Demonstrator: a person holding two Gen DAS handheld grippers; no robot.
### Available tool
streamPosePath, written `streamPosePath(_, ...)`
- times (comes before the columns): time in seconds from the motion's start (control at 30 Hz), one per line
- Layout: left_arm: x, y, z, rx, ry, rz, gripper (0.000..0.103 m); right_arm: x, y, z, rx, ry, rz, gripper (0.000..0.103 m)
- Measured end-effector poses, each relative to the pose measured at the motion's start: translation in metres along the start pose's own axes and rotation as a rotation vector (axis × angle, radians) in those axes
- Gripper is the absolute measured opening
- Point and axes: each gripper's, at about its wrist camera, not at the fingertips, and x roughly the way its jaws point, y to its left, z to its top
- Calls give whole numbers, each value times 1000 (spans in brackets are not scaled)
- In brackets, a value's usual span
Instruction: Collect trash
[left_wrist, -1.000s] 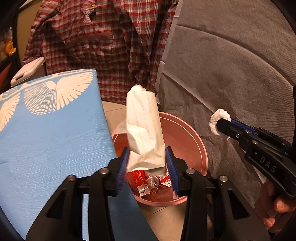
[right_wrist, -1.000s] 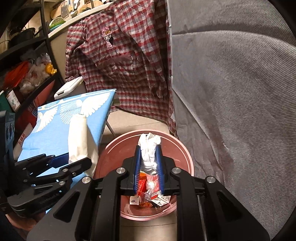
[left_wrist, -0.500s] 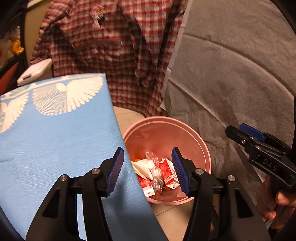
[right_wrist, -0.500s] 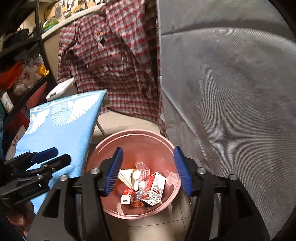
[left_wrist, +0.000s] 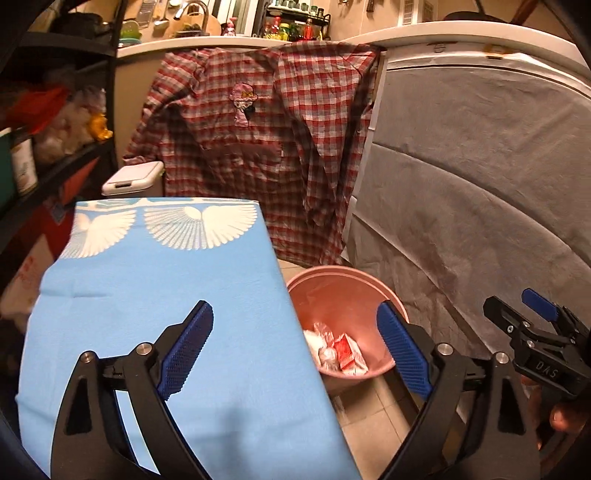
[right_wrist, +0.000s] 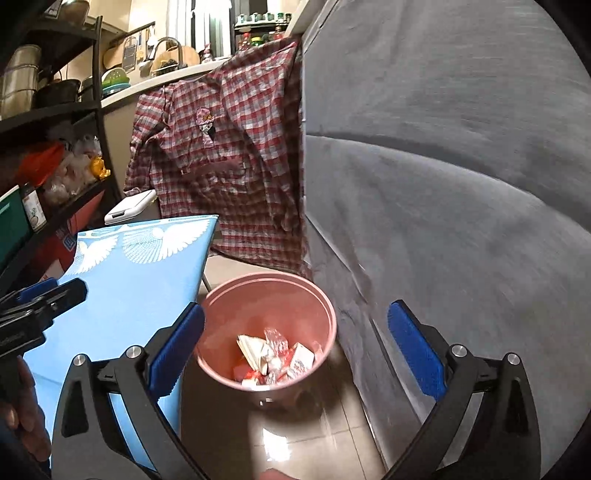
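1. The left gripper (left_wrist: 295, 347) is held wide apart, nothing gripped, above the right edge of the blue-covered board (left_wrist: 155, 295).
2. Trash (right_wrist: 275, 356) is seen lying inside the pink bin (right_wrist: 328, 314) on the floor.
3. The right gripper (right_wrist: 295, 343) is spread wide above it, released.

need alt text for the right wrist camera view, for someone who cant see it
The right gripper hangs open and empty above a pink bin holding wrappers and crumpled paper. A blue table stands left of the bin, a grey cover right, a red checked shirt behind.
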Motion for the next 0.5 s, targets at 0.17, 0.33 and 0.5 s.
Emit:
streamPosePath(0.17, -28, -8, -30, -2, 11, 40, 95, -38, -5, -18, 12, -14, -47, 98)
streamPosePath(0.33, -39, -18, -52, 21, 46, 51, 95, -63, -4, -33, -19, -15, -89, 98)
streamPosePath(0.5, -40, -19, -58, 11, 61, 50, 95, -59, 0, -37, -62, 0, -109, 98)
